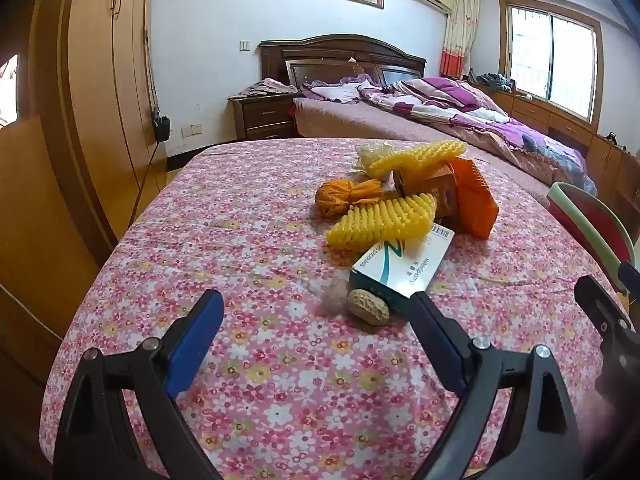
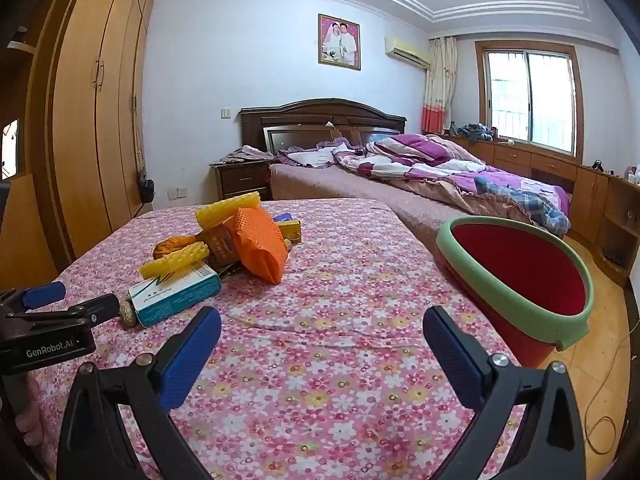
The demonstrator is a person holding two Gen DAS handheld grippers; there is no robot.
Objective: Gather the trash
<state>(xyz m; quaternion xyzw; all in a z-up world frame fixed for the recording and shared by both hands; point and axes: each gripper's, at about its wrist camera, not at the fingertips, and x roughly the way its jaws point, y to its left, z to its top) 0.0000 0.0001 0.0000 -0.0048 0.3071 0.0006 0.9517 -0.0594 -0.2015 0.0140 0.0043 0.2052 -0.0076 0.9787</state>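
Observation:
A pile of trash lies on the floral-covered table [image 1: 240, 240]: a peanut shell [image 1: 368, 306], a white and teal medicine box [image 1: 402, 270], yellow foam nets [image 1: 380, 220], an orange foam net [image 1: 476, 200], a brown carton [image 1: 430, 184] and an orange wrapper [image 1: 340, 196]. My left gripper [image 1: 316, 304] is open, low over the cloth, its right finger next to the peanut and box. My right gripper [image 2: 322, 320] is open and empty over bare cloth. A red bucket with a green rim [image 2: 520, 272] stands at the table's right edge. The left gripper also shows in the right wrist view [image 2: 76, 300].
A wooden wardrobe [image 1: 100, 100] lines the left wall. A bed with purple bedding [image 1: 440, 108] stands beyond the table, with a nightstand [image 1: 268, 116] beside it. Low cabinets [image 2: 560, 172] run under the window. A cable lies on the floor at right [image 2: 608, 400].

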